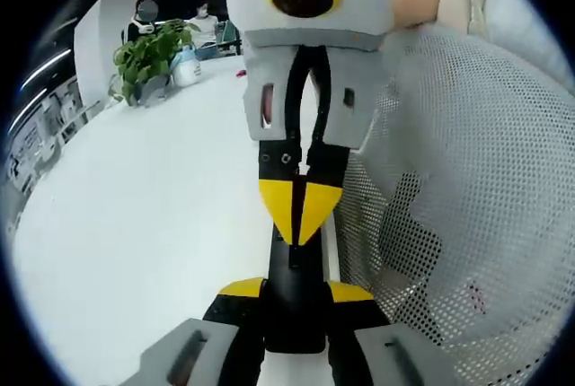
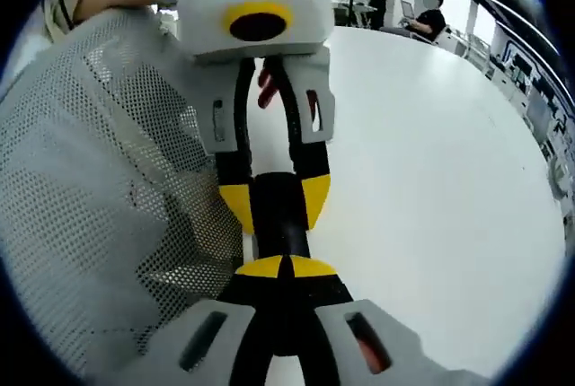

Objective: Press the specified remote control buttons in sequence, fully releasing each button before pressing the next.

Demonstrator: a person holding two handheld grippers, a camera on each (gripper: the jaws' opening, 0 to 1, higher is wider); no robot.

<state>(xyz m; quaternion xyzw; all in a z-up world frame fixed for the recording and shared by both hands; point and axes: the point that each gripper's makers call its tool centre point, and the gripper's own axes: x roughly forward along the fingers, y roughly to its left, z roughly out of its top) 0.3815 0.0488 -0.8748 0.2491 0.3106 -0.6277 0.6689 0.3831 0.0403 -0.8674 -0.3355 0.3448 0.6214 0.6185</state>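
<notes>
Left gripper view, one remote (image 1: 295,292), two tools (image 1: 296,292), one table (image 1: 153,197)

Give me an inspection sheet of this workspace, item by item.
Surface: white table, smooth and evenly lit.
Job's things: black remote, held between the left gripper's jaws.
Clutter: white mesh panel beside the remote; potted plant and bottle at the far edge.
Grippers: left gripper shut on the remote; right gripper shut, tips on or just above the remote.
Cables: nothing seen.
Surroundings: open office, people at far desks.
</notes>
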